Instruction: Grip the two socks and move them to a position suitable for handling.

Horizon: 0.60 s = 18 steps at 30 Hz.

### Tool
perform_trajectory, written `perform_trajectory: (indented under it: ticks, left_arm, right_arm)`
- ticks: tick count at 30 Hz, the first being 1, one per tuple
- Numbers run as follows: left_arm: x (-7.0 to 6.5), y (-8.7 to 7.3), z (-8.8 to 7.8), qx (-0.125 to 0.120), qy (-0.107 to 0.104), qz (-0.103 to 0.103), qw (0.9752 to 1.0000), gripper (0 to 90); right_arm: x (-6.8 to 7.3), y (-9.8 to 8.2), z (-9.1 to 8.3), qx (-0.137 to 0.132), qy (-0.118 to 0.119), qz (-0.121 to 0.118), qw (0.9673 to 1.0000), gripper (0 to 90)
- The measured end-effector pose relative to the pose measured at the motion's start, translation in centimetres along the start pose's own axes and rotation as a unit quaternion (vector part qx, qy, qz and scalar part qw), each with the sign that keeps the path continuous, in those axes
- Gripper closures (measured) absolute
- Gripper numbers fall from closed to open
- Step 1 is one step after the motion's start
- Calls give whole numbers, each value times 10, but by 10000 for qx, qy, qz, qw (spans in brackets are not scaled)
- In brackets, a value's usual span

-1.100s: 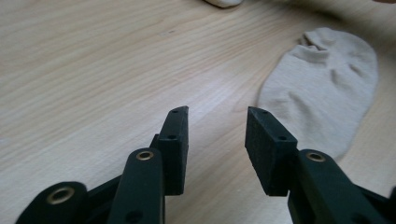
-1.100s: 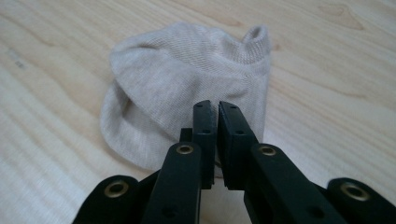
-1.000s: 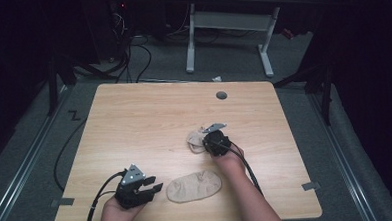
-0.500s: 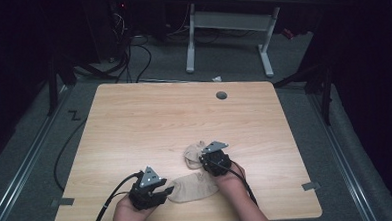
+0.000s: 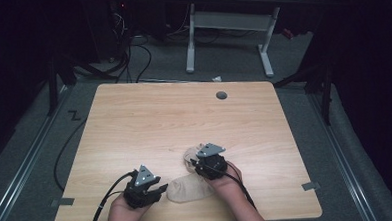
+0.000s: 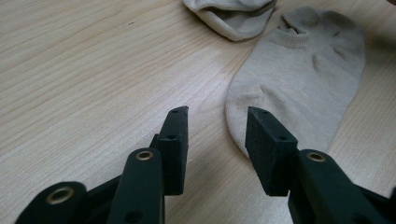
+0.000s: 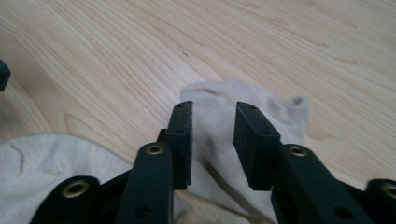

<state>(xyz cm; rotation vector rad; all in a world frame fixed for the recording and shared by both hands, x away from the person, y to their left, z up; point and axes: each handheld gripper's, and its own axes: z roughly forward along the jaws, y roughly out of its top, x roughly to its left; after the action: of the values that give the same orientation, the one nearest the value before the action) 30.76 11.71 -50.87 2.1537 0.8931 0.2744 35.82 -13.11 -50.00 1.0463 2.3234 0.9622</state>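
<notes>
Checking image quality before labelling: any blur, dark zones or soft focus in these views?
High view: table evenly lit, surroundings near black, socks small and soft. Left gripper view: flat sock and wood grain sharp, near jaws slightly soft. Right gripper view: crumpled sock blurred, jaws casting a shadow on it.

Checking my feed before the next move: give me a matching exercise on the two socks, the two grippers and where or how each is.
Things:
1. flat sock
2. crumpled sock
3. left gripper
4. right gripper

States:
A. open, over the crumpled sock
B. spread out near the table's front edge
C. open, its jaws at the flat sock's end
D. bunched, farther from the person

Pairs: 1-B, 2-D, 3-C, 4-A
</notes>
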Motion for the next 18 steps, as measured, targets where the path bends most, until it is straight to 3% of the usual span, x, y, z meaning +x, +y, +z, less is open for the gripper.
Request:
perform_trajectory:
  ticks: [1,4,8,9,11,13,18]
  left_arm:
    - [0,0,-2,-28,-22,-2,10000,597]
    - [0,0,-3,-54,-52,-10,10000,597]
    - [-2,0,-3,-11,-215,-85,9997,632]
    - [-5,0,-4,13,-251,-5,9997,632]
    - [-10,1,-4,19,-240,93,9997,636]
    - [-10,1,-4,19,-241,97,9997,636]
    - [-9,1,-3,1,-196,62,9998,639]
  right_arm:
    - [5,6,6,37,-70,-121,9999,599]
    - [7,10,14,57,-87,-158,9998,561]
    - [5,11,28,212,-86,-116,9997,582]
    - [4,10,30,251,-61,-95,9996,601]
    - [4,9,31,284,-171,-115,9994,757]
    - [4,9,30,259,-185,-150,9994,828]
    - [5,10,22,58,-270,-168,9995,866]
